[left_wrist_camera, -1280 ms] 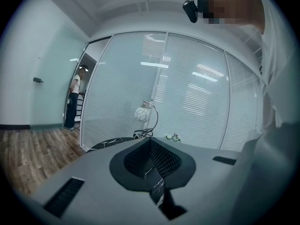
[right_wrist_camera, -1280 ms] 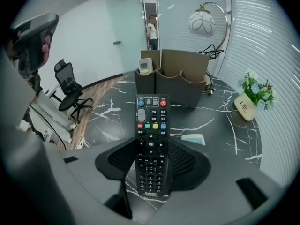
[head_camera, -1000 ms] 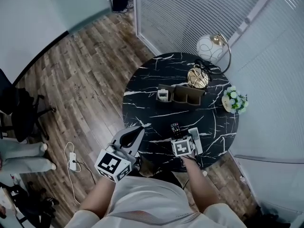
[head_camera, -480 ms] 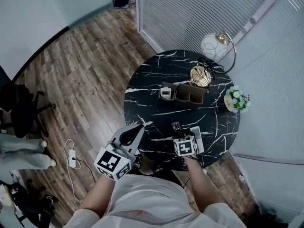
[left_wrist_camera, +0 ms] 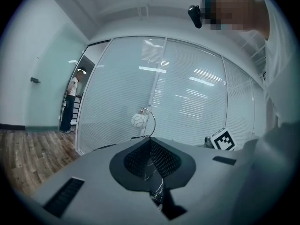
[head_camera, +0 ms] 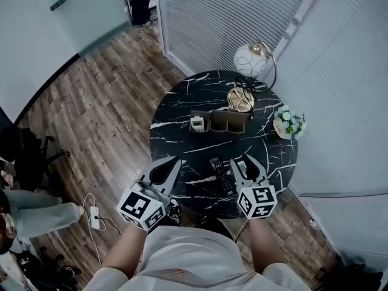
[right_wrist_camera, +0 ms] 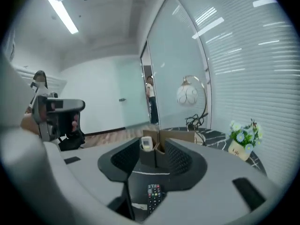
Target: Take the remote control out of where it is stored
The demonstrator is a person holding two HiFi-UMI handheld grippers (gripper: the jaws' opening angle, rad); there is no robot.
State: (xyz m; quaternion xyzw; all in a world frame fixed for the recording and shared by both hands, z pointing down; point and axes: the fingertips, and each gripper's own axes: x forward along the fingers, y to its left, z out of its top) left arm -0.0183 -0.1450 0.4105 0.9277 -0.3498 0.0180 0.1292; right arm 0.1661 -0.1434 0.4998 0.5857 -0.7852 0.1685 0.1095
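Note:
A black remote control lies flat on the black marble round table, near its front edge. My right gripper hangs just right of it, apart from it. Its jaws are closing with nothing between them. In the right gripper view the remote lies on the table below the jaw gap of that gripper. A brown organizer box stands mid-table with a white remote upright in its left compartment. My left gripper is shut and empty at the table's left front edge.
A globe lamp, a gold dish and a small pot of flowers stand at the back and right of the table. Glass walls with blinds close in behind it. A power strip lies on the wood floor at left.
My right gripper has let go of the black remote and pulled back to its right. The remote now lies uncovered on the table. The left gripper has stayed put.

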